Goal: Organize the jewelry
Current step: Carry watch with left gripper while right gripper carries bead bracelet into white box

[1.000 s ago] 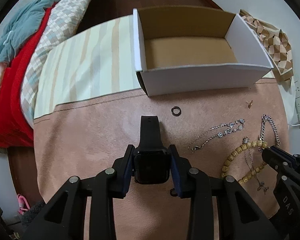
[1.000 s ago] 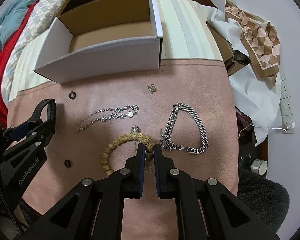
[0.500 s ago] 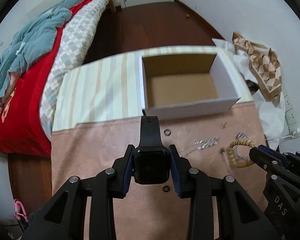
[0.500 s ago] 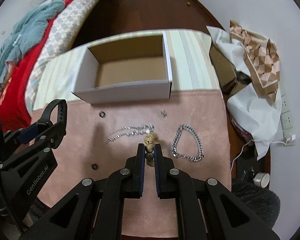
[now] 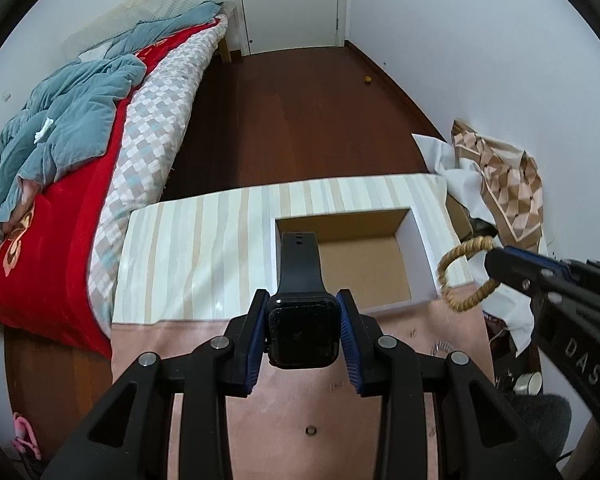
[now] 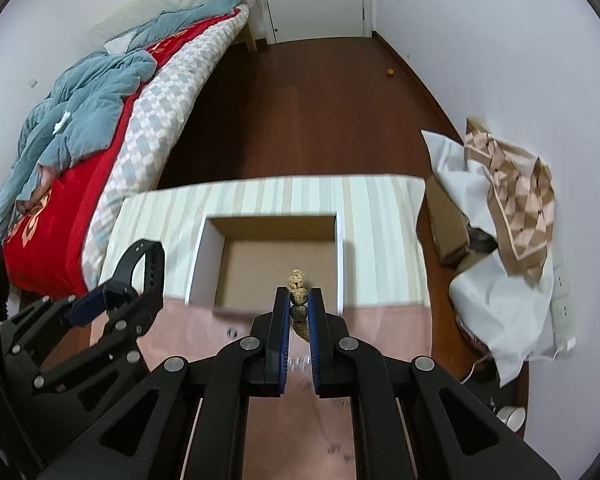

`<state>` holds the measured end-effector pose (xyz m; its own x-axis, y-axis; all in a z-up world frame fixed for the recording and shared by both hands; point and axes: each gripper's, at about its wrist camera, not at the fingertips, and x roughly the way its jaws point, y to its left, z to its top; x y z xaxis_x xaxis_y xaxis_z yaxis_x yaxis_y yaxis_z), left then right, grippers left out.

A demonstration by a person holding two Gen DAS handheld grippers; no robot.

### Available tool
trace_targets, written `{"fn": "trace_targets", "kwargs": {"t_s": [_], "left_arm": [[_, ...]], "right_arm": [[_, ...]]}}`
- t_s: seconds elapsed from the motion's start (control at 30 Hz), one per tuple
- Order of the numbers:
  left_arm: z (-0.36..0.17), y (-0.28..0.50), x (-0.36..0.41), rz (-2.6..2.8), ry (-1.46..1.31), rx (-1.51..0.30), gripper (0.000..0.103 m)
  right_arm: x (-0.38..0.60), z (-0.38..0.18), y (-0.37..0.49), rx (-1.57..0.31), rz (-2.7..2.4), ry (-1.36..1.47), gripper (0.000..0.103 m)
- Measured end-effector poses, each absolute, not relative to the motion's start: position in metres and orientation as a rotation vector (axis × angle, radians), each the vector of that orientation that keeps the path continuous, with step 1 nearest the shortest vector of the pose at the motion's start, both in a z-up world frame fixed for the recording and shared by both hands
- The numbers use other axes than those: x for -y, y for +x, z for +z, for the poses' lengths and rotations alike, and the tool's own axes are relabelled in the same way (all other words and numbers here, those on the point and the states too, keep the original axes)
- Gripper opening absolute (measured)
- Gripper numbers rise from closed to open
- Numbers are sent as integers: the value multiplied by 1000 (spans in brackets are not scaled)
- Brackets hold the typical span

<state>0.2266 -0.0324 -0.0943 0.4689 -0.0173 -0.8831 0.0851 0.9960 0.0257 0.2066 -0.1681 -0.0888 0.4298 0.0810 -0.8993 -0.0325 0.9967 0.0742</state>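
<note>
My left gripper (image 5: 302, 312) is shut on a black smartwatch (image 5: 302, 332), held high above the pink mat (image 5: 188, 340); its strap points toward the open white cardboard box (image 5: 424, 252). My right gripper (image 6: 299, 300) is shut on a tan beaded bracelet (image 6: 299, 296), also lifted high, in front of the box (image 6: 204, 256). The bracelet hangs as a loop in the left wrist view (image 5: 460, 276). The left gripper with the watch strap shows in the right wrist view (image 6: 140, 280). Small rings and chains lie far below on the mat, blurred.
The box sits on a striped cloth (image 5: 204, 248) at the table's far side. A bed with red and blue bedding (image 5: 60, 152) is on the left. Crumpled paper and patterned bags (image 5: 500, 184) lie on the right, with dark wood floor (image 5: 308, 120) beyond.
Both grippers have risen far above the table with the watch and the bracelet held. The bracelet has left the mat. The box now looks much smaller and farther below.
</note>
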Motion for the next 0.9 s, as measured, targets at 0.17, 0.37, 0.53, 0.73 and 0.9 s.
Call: {"fn": "trace_targets", "kwargs": {"t_s": [0.17, 0.37, 0.53, 0.73, 0.9], "left_arm": [[-112, 258, 30, -56, 44, -1117, 30], [-142, 292, 30, -65, 16, -1182, 30], [-162, 313, 31, -95, -13, -1247, 30], [-164, 323, 31, -97, -52, -1267, 38], [-150, 323, 22, -65, -67, -1229, 66]], "right_arm": [[174, -109, 249, -1168, 94, 86, 9], [175, -153, 289, -1248, 137, 127, 9], [175, -181, 307, -1303, 158, 150, 9], [180, -200, 315, -1363, 164, 179, 11], [189, -195, 307, -1357, 133, 176, 49]]}}
